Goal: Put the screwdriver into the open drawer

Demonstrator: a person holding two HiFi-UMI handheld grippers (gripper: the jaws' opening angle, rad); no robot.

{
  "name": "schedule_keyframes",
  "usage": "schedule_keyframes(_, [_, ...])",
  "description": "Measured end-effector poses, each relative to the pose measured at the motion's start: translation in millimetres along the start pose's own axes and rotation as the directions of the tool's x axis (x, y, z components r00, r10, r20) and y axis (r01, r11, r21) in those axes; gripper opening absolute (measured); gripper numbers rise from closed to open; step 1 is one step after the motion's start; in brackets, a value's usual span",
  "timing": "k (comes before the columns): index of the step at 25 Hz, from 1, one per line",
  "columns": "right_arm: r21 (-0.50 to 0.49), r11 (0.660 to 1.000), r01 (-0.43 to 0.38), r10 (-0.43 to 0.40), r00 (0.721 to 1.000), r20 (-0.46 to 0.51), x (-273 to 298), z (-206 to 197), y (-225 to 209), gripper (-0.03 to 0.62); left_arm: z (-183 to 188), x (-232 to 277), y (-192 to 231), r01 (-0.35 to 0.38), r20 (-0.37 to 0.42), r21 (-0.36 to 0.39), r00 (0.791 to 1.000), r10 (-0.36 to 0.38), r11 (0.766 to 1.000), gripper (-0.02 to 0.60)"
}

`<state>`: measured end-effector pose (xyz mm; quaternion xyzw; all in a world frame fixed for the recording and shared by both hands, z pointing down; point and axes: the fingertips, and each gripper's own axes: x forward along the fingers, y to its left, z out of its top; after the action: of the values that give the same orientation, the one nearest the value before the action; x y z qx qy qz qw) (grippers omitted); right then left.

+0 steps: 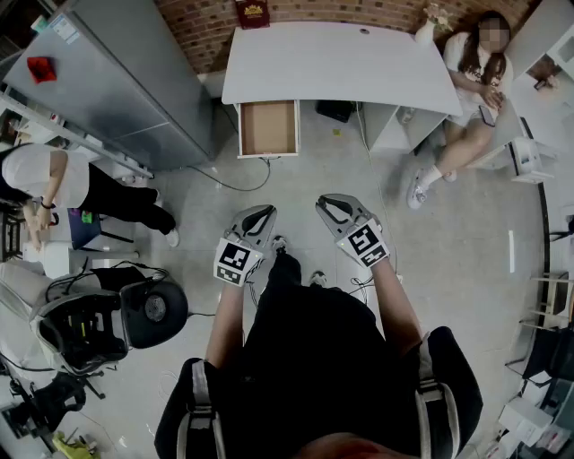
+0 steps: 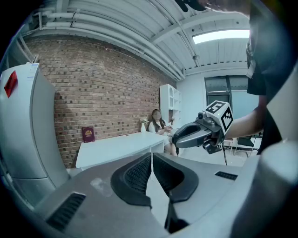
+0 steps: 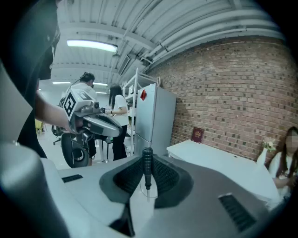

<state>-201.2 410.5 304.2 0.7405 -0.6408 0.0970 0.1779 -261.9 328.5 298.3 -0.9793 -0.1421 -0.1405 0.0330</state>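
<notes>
The right claw (image 3: 147, 175) is clamped on the screwdriver (image 3: 147, 160), handle up, tip down between the pads. The left claw (image 2: 152, 161) is closed and empty. The open drawer (image 1: 268, 128), at the desk's (image 1: 341, 63) near-left edge, is well apart.

Desk and open drawer far, two grippers side by side near.
The desk (image 1: 341, 63) stands far, against the brick wall (image 1: 202, 27), with a book (image 1: 252, 12) at its far left edge. The open drawer (image 1: 268, 128) juts toward the near side under the desk's left end. A refrigerator (image 1: 117, 81) stands left of the desk. A seated person (image 1: 466, 81) is at the desk's right end, and a standing person (image 1: 54, 184) is at the scene's left edge. Near, the left gripper (image 1: 267, 213) and right gripper (image 1: 326, 203) are side by side, apart, above the floor (image 1: 466, 233). A screwdriver (image 3: 147, 167) stands upright between the right gripper's jaws.
</notes>
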Motion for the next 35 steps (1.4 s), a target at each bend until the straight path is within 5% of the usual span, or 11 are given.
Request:
schedule_keyframes(29, [0.028, 1.0, 0.005, -0.003, 0.998, -0.059, 146, 41, -67, 0.114, -17, 55, 154, 0.078, -0.016, -0.057, 0.997, -0.079, 0.995, 0.023])
schedule_keyframes(35, [0.033, 0.999, 0.036, -0.034, 0.997, -0.066, 182, 57, -91, 0.114, -11, 67, 194, 0.112, -0.01, -0.023, 0.994, -0.112, 0.993, 0.023])
